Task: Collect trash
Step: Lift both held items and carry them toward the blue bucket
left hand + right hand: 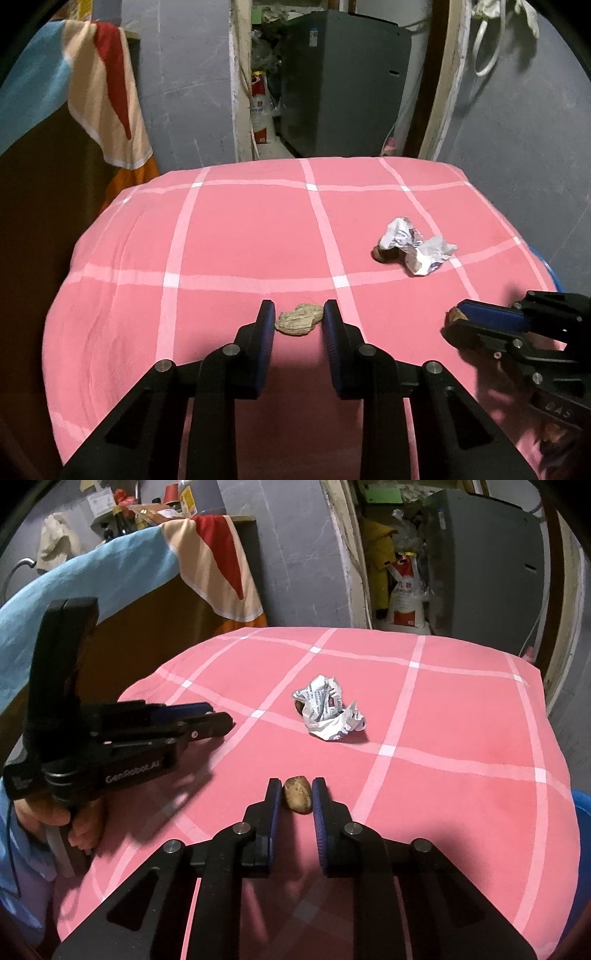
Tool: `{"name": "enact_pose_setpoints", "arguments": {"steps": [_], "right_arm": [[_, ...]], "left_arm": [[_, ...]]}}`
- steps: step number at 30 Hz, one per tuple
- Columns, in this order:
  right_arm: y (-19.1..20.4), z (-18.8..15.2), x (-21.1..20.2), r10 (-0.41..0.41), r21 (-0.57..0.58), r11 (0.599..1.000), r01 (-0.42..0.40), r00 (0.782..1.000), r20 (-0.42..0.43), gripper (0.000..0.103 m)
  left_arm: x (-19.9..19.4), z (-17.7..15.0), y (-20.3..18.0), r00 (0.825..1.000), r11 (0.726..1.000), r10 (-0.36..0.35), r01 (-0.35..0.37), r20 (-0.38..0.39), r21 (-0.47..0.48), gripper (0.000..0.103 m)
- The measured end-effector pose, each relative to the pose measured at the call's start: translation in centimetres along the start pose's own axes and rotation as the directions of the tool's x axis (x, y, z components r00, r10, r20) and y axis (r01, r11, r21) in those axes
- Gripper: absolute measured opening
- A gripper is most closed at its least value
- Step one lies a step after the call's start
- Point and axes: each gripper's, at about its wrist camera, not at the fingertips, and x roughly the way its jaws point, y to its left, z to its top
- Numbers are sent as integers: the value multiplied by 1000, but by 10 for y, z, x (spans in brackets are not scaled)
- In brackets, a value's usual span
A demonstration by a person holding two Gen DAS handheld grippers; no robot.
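My left gripper [299, 314] is shut on a flat beige crumpled scrap [299, 319], held between its fingertips over the pink checked cloth [240, 236]. My right gripper [297, 792] is shut on a small brown nut-like lump [297, 794]; in the left wrist view the right gripper [456, 319] comes in from the right with the lump's tip [452, 316] showing. A crumpled white printed wrapper [417, 245] lies on the cloth with another brown lump [382, 254] at its left edge; the wrapper also shows in the right wrist view [328, 714].
The cloth covers a table that drops off on all sides. A blue tub rim [581, 812] shows at the right edge. A striped towel [107, 92] hangs over a cabinet at the left. A doorway with a grey appliance [343, 77] and a sack [260, 110] lies beyond.
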Motion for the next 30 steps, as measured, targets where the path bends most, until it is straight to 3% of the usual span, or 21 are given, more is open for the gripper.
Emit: {"name": "enact_pose_setpoints", "arguments": {"steps": [9, 17, 23, 30], "right_arm": [[-4, -10, -27, -20, 8, 1000, 20, 994, 110, 14], [-7, -20, -68, -46, 19, 999, 43, 962, 268, 14], [-10, -24, -99, -83, 14, 996, 83, 925, 371, 14], [-20, -33, -139, -132, 36, 991, 131, 865, 484, 14]], "left_arm": [[-32, -12, -14, 993, 997, -20, 28, 118, -65, 23], [-61, -19, -40, 969, 994, -27, 52, 246, -95, 23], [-82, -20, -61, 938, 990, -48, 91, 342, -110, 23], [-108, -14, -94, 881, 990, -75, 122, 467, -72, 23]]}}
